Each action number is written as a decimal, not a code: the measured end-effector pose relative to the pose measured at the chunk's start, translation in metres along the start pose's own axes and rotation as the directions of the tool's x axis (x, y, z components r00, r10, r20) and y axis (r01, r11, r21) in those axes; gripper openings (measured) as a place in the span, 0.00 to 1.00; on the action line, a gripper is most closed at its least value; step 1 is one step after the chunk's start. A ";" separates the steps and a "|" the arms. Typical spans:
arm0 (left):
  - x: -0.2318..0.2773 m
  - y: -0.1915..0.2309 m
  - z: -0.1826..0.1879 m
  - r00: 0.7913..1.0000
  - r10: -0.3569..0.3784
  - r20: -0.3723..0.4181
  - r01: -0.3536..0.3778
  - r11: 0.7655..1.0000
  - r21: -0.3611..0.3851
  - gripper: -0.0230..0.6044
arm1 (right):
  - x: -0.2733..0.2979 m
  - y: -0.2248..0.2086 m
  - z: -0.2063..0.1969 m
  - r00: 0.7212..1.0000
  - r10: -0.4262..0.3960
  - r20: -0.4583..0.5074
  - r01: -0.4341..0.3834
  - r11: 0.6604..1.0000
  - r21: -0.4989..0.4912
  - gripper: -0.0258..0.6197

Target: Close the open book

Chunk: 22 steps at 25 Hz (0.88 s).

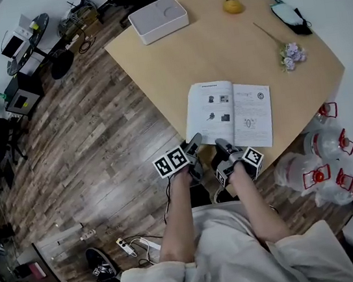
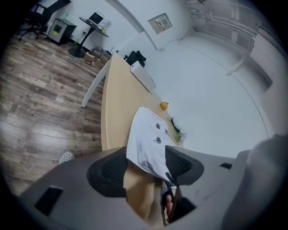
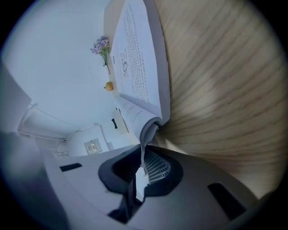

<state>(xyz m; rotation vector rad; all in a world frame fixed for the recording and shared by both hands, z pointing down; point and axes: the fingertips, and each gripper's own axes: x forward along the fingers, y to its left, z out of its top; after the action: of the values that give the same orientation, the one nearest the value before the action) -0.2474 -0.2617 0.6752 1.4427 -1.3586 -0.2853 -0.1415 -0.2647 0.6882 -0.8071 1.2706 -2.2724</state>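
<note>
Nearest to the camera, the person's two forearms (image 1: 174,216) reach forward to the near edge of the surface (image 1: 215,46), and each hand carries one gripper.

The left gripper (image 1: 192,146) is at 7 o'clock from the open book (image 1: 228,115). Its jaws are spread wide. In the left gripper view the near corner of the left page of the open book (image 2: 150,139) lies in the gap of the left gripper (image 2: 145,167), and the pads do not squeeze it.

The right gripper (image 1: 223,148) is at 6 o'clock from the book, just beside the left one. In the right gripper view the jaws of the right gripper (image 3: 143,168) are pressed together and pinch a thin sheet at the near edge of the open book (image 3: 135,67). This sheet curls up from the other pages.

The book lies open and flat near the edge of the surface, with its printed pages up.

Farther away, a flower sprig (image 1: 292,55) lies at 2 o'clock from the book. A small yellow object (image 1: 232,6) is at about 12 o'clock, well apart from the book. A dark object (image 1: 291,17) is at 1 o'clock, near the far right edge. A white box (image 1: 158,19) stands at the far corner, at 11 o'clock. The wooden floor (image 1: 84,138) is at 9 o'clock, beside the surface.
</note>
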 end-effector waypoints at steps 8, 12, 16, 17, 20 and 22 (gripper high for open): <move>0.012 -0.002 -0.012 0.997 0.011 -0.081 -0.007 0.999 0.051 0.18 | -0.001 0.002 -0.002 0.999 -0.015 -0.031 0.014 0.999 -0.035 0.08; 0.009 -0.004 -0.009 0.998 0.013 -0.057 -0.010 0.998 0.059 0.13 | 0.000 0.003 -0.003 0.999 -0.010 -0.047 0.008 0.999 -0.050 0.10; 0.007 -0.008 -0.009 0.999 0.021 -0.025 -0.019 0.997 0.068 0.11 | -0.002 0.003 -0.006 0.996 -0.022 -0.092 0.014 0.996 -0.086 0.14; 0.006 -0.010 -0.010 1.000 0.022 -0.019 -0.021 0.997 0.071 0.11 | -0.005 0.002 -0.006 0.995 -0.034 -0.097 0.025 0.995 -0.095 0.15; 0.004 -0.014 -0.009 1.000 0.028 -0.001 -0.027 0.996 0.086 0.10 | -0.011 0.001 -0.008 0.993 -0.054 -0.105 0.044 0.994 -0.103 0.15; 0.003 -0.016 -0.008 1.000 0.026 0.010 -0.027 0.995 0.092 0.10 | -0.014 0.003 -0.011 0.992 -0.044 -0.117 0.033 0.995 -0.097 0.15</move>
<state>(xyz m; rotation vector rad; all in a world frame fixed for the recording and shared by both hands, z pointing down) -0.2312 -0.2634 0.6669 1.4998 -1.4127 -0.2146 -0.1386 -0.2508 0.6769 -0.7442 1.4372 -2.3365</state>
